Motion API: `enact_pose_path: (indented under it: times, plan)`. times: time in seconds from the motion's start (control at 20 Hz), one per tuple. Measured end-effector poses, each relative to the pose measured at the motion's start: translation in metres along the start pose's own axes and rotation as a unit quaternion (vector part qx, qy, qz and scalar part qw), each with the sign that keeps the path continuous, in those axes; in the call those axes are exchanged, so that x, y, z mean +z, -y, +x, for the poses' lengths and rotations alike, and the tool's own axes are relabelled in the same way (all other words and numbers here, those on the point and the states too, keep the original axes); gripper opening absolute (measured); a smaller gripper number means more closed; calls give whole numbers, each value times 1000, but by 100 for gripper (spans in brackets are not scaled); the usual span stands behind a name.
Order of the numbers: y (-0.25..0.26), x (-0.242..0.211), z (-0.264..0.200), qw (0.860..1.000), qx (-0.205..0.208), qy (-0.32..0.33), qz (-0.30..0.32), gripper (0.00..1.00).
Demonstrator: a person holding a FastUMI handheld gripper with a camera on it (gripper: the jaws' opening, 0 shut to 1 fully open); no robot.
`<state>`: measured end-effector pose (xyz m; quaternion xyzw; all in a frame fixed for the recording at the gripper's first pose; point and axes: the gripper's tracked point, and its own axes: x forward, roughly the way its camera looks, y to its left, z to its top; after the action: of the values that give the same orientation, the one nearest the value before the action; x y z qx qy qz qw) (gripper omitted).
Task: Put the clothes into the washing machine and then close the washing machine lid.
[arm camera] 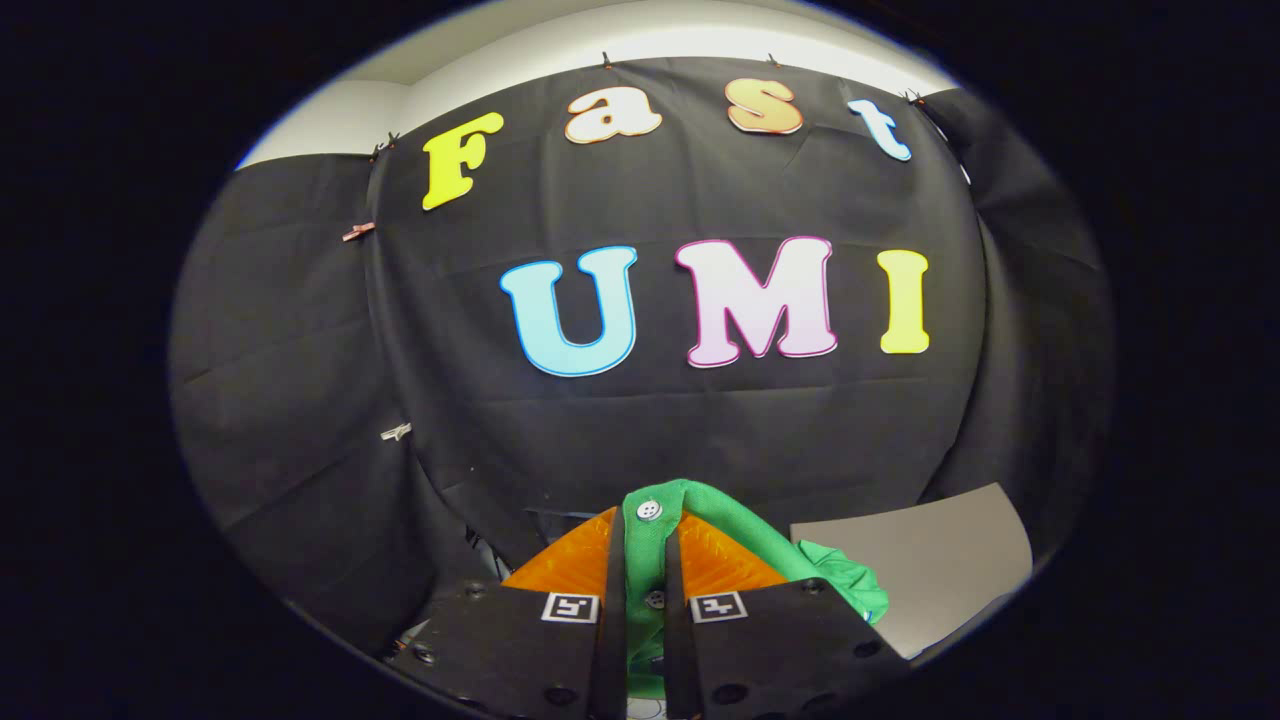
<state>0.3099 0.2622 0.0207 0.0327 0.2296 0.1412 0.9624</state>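
Green cloth, buttoned along its edge, is what the moment turns on, and the reading runs from the black booth wall [300, 400] at the left across to the pale grey panel at the right. In the middle the gripper [645, 545] has its two fingers drawn in close, almost together, with the green garment [648, 570] pinched between them; a fold with a white button [649, 510] stands up just above the tips, and a second button sits lower in the gap. The narrow, firm pinch looks chosen to keep thin fabric from slipping while it is carried. The rest of the garment spills off to the right and hangs loose, bunching beside the right finger. Further right lies a flat grey surface [930, 570], possibly part of the washing machine, though that cannot be told. The cloth appears lifted, not yet loaded.
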Motion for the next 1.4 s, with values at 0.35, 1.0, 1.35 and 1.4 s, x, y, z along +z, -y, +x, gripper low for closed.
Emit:
enact_pose_path:
  times: [0.35,1.0,1.35,1.4]
  plan:
    - [-33,-46,41,999,22,-22,9,19]
    - [-15,-210,148,995,0,-95,-19,18]
    - [21,-310,186,986,-27,-160,-42,13]
    - [27,-320,189,985,-32,-166,-42,13]
